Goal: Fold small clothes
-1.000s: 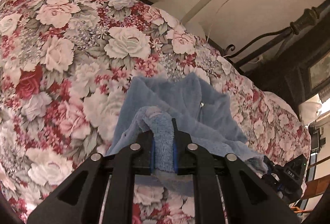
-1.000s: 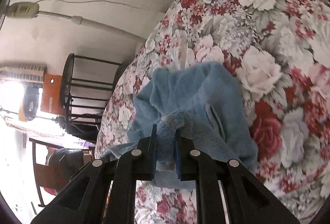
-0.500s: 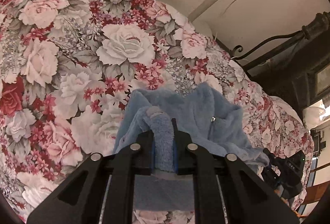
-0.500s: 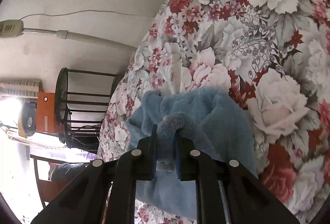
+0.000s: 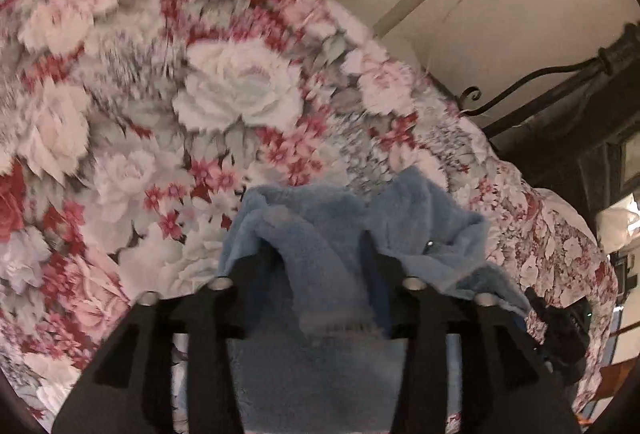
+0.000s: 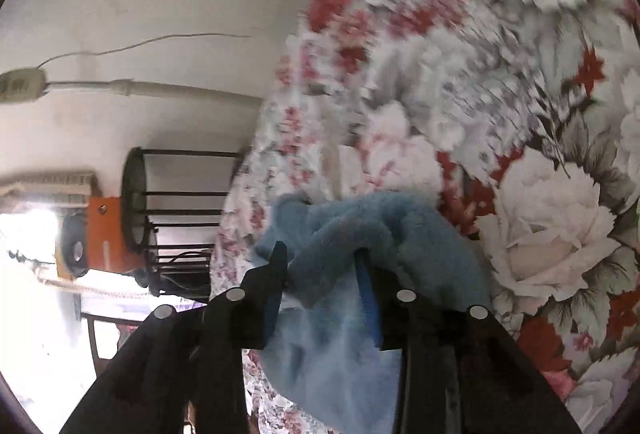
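We have a blue fleece garment (image 5: 320,218) lying on the floral bedspread (image 5: 240,94), low centre in both wrist views. The left gripper (image 5: 322,258) has its jaws opening, set fairly wide, with a hump of fleece between them and no visible pinch. The right gripper (image 6: 320,262) has its jaws opening too, narrower, with a roll of fleece draped over the gap; its pads look clear of it. We judge both are letting go after laying a fold down. In the left view, a small metal snap or zip pull (image 5: 430,244) shows at 3 o'clock from the gripper.

Handling: the garment looks light, thick, soft and floppy, and it bunches easily. It should not slip, and nothing about it looks fragile. Best to grip it at a hem or a corner, not the plush middle, and away from the snap.
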Motion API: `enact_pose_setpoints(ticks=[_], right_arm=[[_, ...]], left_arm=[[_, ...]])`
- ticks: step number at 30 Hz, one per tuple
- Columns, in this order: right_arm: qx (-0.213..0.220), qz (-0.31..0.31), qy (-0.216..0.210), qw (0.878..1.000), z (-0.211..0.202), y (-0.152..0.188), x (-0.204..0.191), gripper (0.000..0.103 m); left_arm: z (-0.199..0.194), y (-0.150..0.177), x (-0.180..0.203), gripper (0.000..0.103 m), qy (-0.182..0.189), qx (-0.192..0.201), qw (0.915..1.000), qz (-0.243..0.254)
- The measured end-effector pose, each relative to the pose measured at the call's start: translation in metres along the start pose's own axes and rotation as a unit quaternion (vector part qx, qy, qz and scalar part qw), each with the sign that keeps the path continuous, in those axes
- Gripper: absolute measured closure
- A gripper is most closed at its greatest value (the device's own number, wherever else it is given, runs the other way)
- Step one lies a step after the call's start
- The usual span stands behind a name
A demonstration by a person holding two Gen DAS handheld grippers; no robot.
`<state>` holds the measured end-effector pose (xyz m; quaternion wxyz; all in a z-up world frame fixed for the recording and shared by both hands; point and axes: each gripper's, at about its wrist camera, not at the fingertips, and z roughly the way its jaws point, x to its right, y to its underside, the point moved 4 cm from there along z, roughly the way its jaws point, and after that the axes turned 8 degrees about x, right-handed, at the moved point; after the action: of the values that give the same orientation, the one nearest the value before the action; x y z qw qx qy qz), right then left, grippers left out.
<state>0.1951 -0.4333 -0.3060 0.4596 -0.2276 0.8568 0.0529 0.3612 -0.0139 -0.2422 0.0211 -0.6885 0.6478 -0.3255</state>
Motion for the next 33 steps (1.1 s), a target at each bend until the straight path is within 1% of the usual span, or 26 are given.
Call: enact_pose_setpoints(ticks=[1,2,3,4,7,8,9,11,14,16,17,18,19,20,21,22,23,24,25,26,27,29,30,31,32,33], right_arm=[[0.008,-0.012,-0.001,1.000,-0.004,0.001,-0.006,0.066],[0.018,-0.028,0.001,0.999,-0.008,0.001,-0.013,0.066],[0.034,-0.054,0.007,0.998,-0.014,0.002,-0.022,0.066],[0.046,-0.075,0.012,0.996,-0.018,0.002,-0.028,0.066],[0.082,-0.124,0.039,0.988,-0.028,0.001,-0.042,0.066],[0.094,-0.135,0.046,0.985,-0.030,0.000,-0.045,0.066],[0.094,-0.156,0.051,0.982,-0.029,0.001,-0.049,0.066],[0.068,-0.186,0.050,0.979,-0.016,0.011,-0.056,0.067],[0.026,-0.222,0.046,0.974,0.008,0.031,-0.066,0.068],[-0.007,-0.266,0.064,0.962,0.029,0.048,-0.073,0.068],[-0.020,-0.283,0.084,0.955,0.039,0.054,-0.071,0.068],[-0.035,-0.292,0.120,0.948,0.051,0.055,-0.060,0.067],[-0.047,-0.282,0.154,0.946,0.060,0.052,-0.043,0.069],[-0.054,-0.261,0.168,0.949,0.066,0.048,-0.024,0.083],[-0.049,-0.223,0.162,0.960,0.066,0.040,-0.007,0.098],[-0.045,-0.199,0.159,0.966,0.063,0.035,0.000,0.103],[-0.044,-0.181,0.154,0.970,0.059,0.032,-0.001,0.103],[-0.034,-0.185,0.149,0.971,0.054,0.031,-0.009,0.096],[-0.020,-0.206,0.148,0.967,0.050,0.033,-0.021,0.094],[-0.009,-0.231,0.144,0.962,0.048,0.036,-0.033,0.091],[-0.007,-0.256,0.129,0.958,0.047,0.044,-0.048,0.089],[-0.023,-0.288,0.094,0.953,0.052,0.064,-0.070,0.087],[-0.035,-0.303,0.087,0.948,0.056,0.076,-0.076,0.083],[-0.046,-0.314,0.087,0.944,0.060,0.085,-0.078,0.080],[-0.064,-0.329,0.089,0.938,0.066,0.098,-0.079,0.069],[-0.091,-0.350,0.109,0.926,0.077,0.113,-0.074,0.056]], left_arm=[[-0.009,-0.002,0.003,0.035,-0.012,0.018,0.9997,0.010],[-0.018,-0.005,0.005,0.021,-0.031,0.040,0.9984,0.023],[-0.030,-0.007,0.008,0.016,-0.052,0.068,0.9954,0.041],[-0.040,-0.009,0.011,0.016,-0.059,0.087,0.9929,0.056],[-0.050,-0.014,0.015,0.015,-0.047,0.107,0.9911,0.064],[-0.047,-0.012,0.016,0.015,-0.040,0.101,0.9919,0.067],[-0.041,-0.010,0.018,0.015,-0.036,0.089,0.9928,0.072],[-0.024,0.001,0.024,0.016,-0.045,0.058,0.9928,0.094],[0.003,0.023,0.035,0.016,-0.097,0.031,0.9835,0.150],[0.017,0.032,0.035,0.016,-0.129,0.017,0.9770,0.169],[0.024,0.034,0.031,0.015,-0.150,0.010,0.9737,0.171],[0.035,0.038,0.020,0.006,-0.188,0.000,0.9675,0.169],[0.042,0.039,0.010,0.004,-0.211,-0.011,0.9638,0.162],[0.051,0.043,-0.003,0.004,-0.202,-0.028,0.9689,0.140],[0.054,0.045,-0.011,0.004,-0.183,-0.040,0.9762,0.109],[0.054,0.045,-0.017,0.004,-0.171,-0.045,0.9807,0.084],[0.052,0.043,-0.019,0.004,-0.164,-0.046,0.9829,0.070],[0.048,0.041,-0.016,0.004,-0.163,-0.042,0.9832,0.072],[0.042,0.039,-0.012,0.004,-0.163,-0.030,0.9830,0.079],[0.031,0.036,-0.001,0.005,-0.162,-0.005,0.9822,0.095],[0.024,0.034,0.009,0.005,-0.154,0.013,0.9820,0.109],[0.012,0.037,0.033,0.005,-0.123,0.036,0.9807,0.147],[0.010,0.041,0.041,0.005,-0.120,0.040,0.9782,0.165],[0.010,0.045,0.044,0.005,-0.124,0.040,0.9759,0.175],[0.016,0.053,0.048,0.005,-0.138,0.032,0.9712,0.192],[0.023,0.058,0.048,0.005,-0.149,0.019,0.9675,0.203]])
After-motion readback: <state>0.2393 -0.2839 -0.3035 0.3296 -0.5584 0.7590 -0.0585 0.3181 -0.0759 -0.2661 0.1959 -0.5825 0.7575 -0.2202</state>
